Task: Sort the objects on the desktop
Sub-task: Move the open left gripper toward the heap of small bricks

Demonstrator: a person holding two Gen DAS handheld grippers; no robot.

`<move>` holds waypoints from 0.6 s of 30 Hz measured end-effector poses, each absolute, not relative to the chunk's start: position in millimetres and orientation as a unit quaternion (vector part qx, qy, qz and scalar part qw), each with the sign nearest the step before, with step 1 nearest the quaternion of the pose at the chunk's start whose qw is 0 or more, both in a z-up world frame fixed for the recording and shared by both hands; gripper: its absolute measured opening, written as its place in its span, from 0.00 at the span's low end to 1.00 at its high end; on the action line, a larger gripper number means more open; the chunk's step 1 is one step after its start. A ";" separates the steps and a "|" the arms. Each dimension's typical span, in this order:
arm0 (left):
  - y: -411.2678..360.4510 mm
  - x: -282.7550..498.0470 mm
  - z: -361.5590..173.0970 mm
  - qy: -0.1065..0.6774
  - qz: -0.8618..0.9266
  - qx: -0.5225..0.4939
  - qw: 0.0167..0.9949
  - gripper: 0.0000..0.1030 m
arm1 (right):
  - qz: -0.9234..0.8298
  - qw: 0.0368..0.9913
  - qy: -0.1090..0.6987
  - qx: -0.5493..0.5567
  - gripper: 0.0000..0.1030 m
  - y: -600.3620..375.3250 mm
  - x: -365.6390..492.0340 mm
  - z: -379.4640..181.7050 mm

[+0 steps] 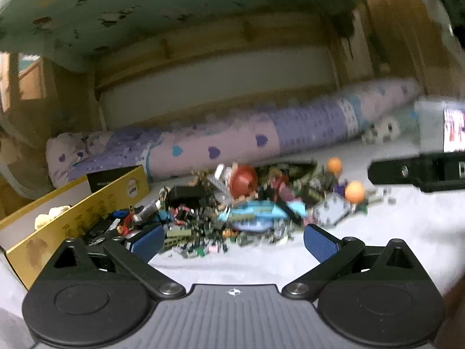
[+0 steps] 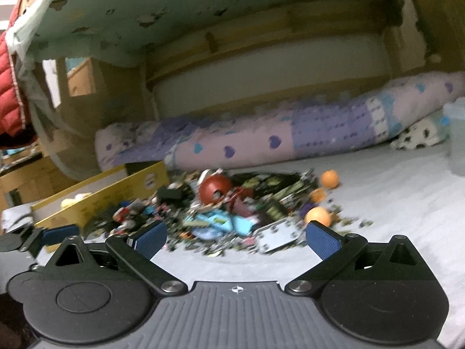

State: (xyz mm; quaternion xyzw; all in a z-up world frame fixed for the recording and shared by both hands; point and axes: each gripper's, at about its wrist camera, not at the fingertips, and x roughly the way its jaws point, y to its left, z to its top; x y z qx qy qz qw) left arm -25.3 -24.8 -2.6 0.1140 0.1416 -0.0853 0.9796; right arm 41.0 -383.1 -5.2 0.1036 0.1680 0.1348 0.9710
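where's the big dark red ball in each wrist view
Left wrist: the dark red ball sits just right of centre, on top of the toy pile, ahead of the open left gripper.
Right wrist: the ball is left of centre, on the same pile, ahead of the open right gripper.
Shared landmark: the yellow box left of the pile.

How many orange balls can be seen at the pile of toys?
3. In the right wrist view, one orange ball lies at the pile's far right edge, a second just nearer, partly hidden, and a third nearest. More may be buried in the pile.
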 end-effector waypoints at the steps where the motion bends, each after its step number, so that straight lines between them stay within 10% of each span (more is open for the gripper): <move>1: -21.6 -26.6 -0.6 0.135 -0.082 0.098 0.983 0.99 | 0.132 0.972 0.165 0.107 1.00 -384.7 40.7 -4.6; 4: -16.2 -28.2 2.4 0.126 -0.082 0.069 0.986 0.99 | 0.143 0.970 0.162 0.113 0.98 -387.7 41.0 -3.8; 15: -15.8 -9.4 -11.5 0.204 -0.118 0.093 0.967 0.97 | 0.160 0.968 0.178 0.071 0.24 -375.2 47.8 -12.0; 18: -16.9 -1.1 -17.3 0.206 -0.119 0.106 0.966 0.99 | 0.198 0.959 0.201 0.033 0.20 -364.3 64.4 -16.0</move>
